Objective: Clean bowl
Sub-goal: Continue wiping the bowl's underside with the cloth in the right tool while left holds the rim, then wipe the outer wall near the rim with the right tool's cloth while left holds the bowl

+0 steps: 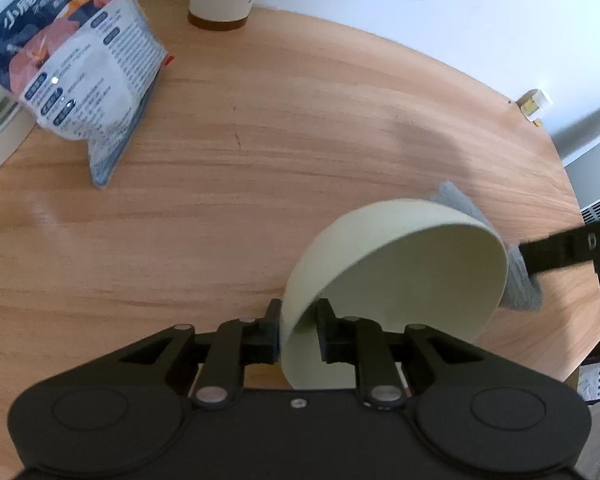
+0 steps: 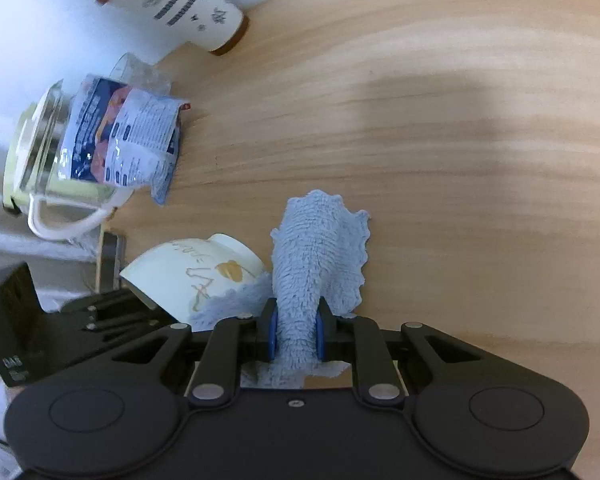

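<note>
The pale cream ceramic bowl (image 1: 396,280) was clamped by its rim in the left hand-held gripper (image 1: 298,332), tilted on edge above the wooden table (image 1: 260,160), presumably to expose it for wiping. The fluffy blue cloth (image 2: 316,248) was pinched tight in the right hand-held gripper (image 2: 296,334), just beside the bowl.

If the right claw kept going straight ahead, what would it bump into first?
Probably the wooden table. The right claw is shut on the blue cloth, which hangs out in front, so the cloth would touch down first. The bowl sits off to the side.
</note>
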